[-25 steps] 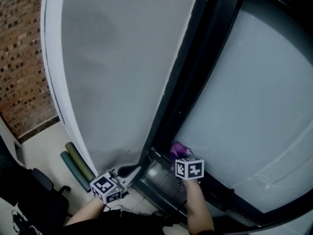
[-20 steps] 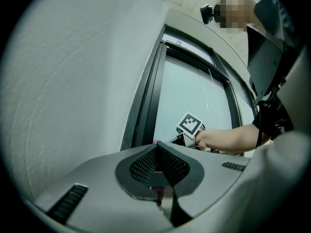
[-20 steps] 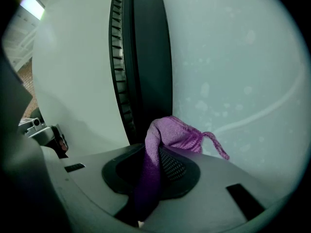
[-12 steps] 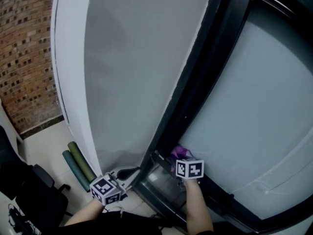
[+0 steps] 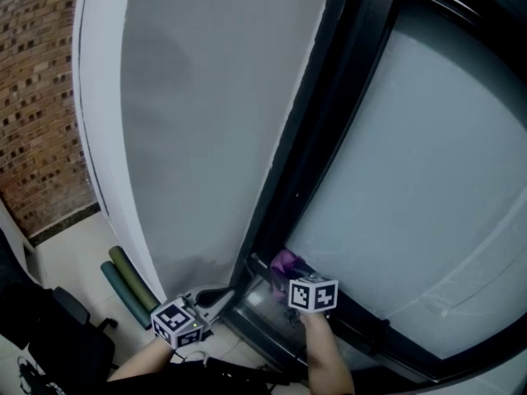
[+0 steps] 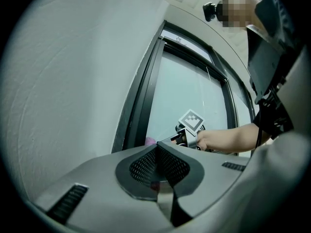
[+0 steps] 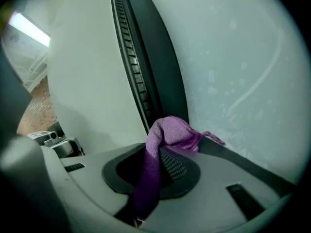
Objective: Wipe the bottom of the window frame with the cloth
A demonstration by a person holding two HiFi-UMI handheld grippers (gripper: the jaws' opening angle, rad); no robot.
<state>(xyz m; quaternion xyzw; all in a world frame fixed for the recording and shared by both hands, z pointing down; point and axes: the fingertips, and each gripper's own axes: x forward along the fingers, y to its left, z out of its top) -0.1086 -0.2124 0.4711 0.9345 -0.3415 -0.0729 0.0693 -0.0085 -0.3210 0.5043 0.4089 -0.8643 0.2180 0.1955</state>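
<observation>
The right gripper (image 7: 163, 154) pinches the cloth (image 7: 171, 131) against the window frame (image 7: 158, 67) (nearer its corner now). The left gripper (image 6: 158, 148) is closed, empty.

No words, numbers or brand marks can be read anywhere in these views. The only printed signs are black-and-white square patterns on the left cube (image 5: 179, 323), near the bottom edge, and on the right cube (image 5: 314, 295), by the dark frame. The right cube's pattern also shows in the left gripper view (image 6: 193, 121). These patterns hold no letters or digits.
</observation>
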